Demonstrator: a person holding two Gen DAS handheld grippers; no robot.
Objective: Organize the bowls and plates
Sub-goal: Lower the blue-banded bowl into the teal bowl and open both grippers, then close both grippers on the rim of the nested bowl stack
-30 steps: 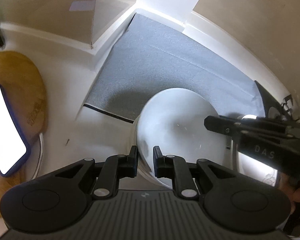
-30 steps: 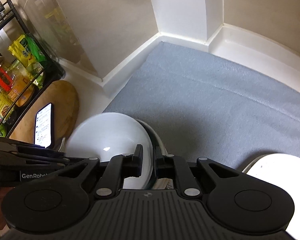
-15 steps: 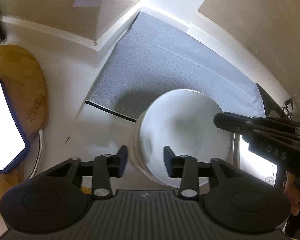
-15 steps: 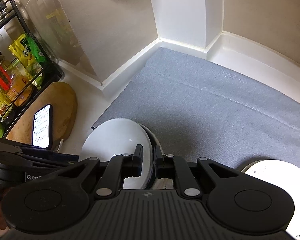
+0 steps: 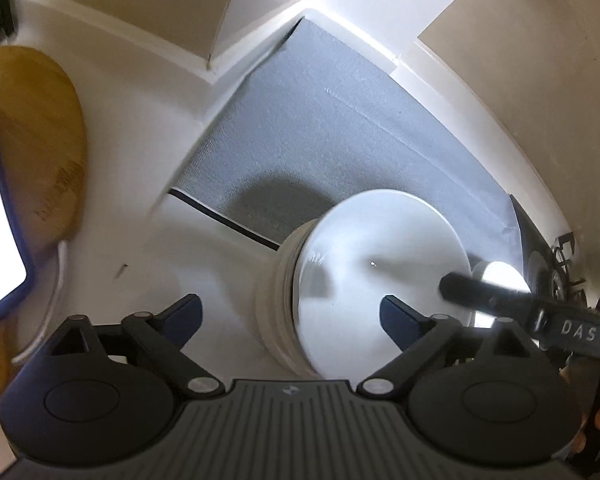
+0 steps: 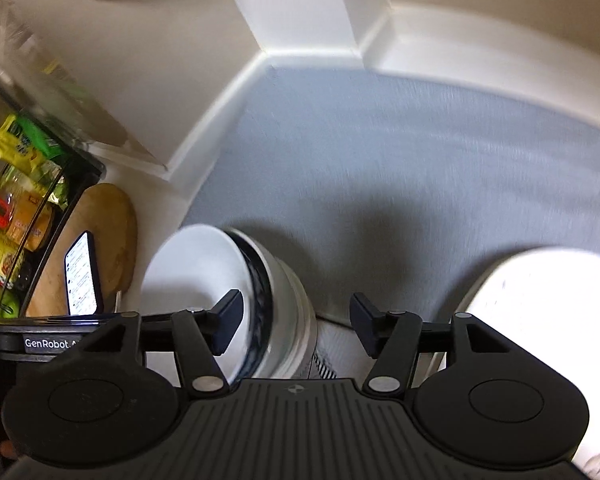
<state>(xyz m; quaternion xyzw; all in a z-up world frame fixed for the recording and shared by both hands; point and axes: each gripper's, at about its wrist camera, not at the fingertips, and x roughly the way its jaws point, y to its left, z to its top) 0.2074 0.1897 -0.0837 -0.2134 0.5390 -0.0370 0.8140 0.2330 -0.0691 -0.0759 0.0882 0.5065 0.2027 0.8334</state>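
Bowls: I see a glossy white ceramic bowl (image 5: 380, 264) seated on top of a nested stack of white bowls (image 6: 288, 300); the stack stands at the near edge of the grey fabric mat (image 5: 324, 136), about 6 o'clock from the mat's middle
Left gripper: my left gripper (image 5: 290, 312) has its jaws opening, spread wide either side of the top bowl's near rim; the pads are off it, so I read it as released
Right gripper: my right gripper (image 6: 296, 316) has its jaws opening as well; the stack's rim sits between the fingers, untouched
Progress: I judge this bowl delivered onto the stack; what remains is to back both tools away and deal with the white round plate (image 6: 540, 304) at 3 o'clock of the stack
Count, bowls: one stack; I make out roughly four or five rims in it, blur forbids an exact figure
Count, plates: one pale round shape, possibly more beneath; I cannot tell
Surroundings: a round wooden board (image 6: 108, 240) carrying a lit phone (image 6: 83, 276) lies at 9 o'clock of the stack
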